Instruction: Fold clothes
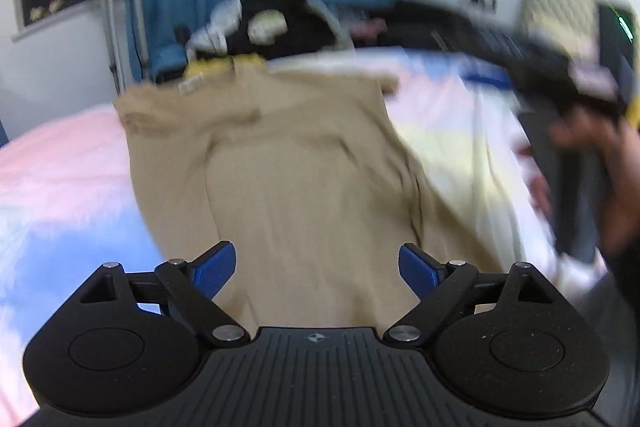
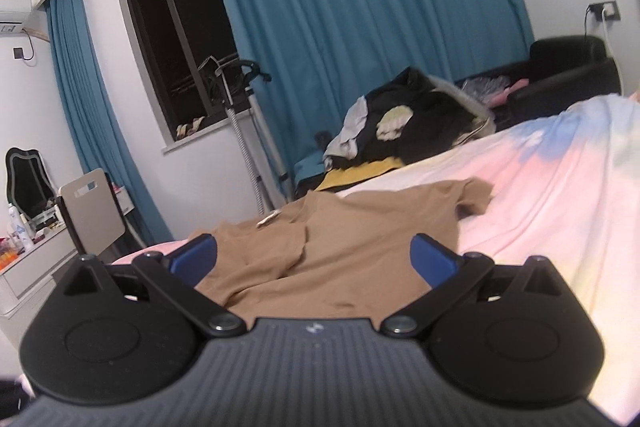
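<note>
My left gripper [image 1: 316, 269] stands with its blue-padded fingers [image 1: 214, 269] spread wide and nothing between them. The tan short-sleeved cotton shirt [image 1: 288, 163] lies flat on the bed just ahead of and below those fingertips, not touching either pad, and its body stretches away from me toward the far edge of the mattress. A small pale label [image 1: 191, 85] shows near its far end. The left wrist view is blurred, so I cannot make out the finer folds.

My right gripper [image 2: 314, 259] is likewise wide, its blue pads [image 2: 434, 259] well apart and empty. From this side the same tan shirt [image 2: 336, 239] fills the gap between the fingers but lies beyond and beneath them, apart from both. One sleeve [image 2: 476, 197] sticks out at the far right, and a flap of the cloth is laid over the body on the left.

The shirt rests on a soft pastel bedspread of pink, blue and pale yellow patches [image 2: 552, 195]. In the left wrist view, my right hand [image 1: 592, 155] shows at the right edge, gripping its black tool above the bedspread, well to the side of the shirt. Beyond the shirt's far end sits a heap of dark clothes [image 2: 412, 119], with a teal curtain [image 2: 360, 7] behind it.
</note>
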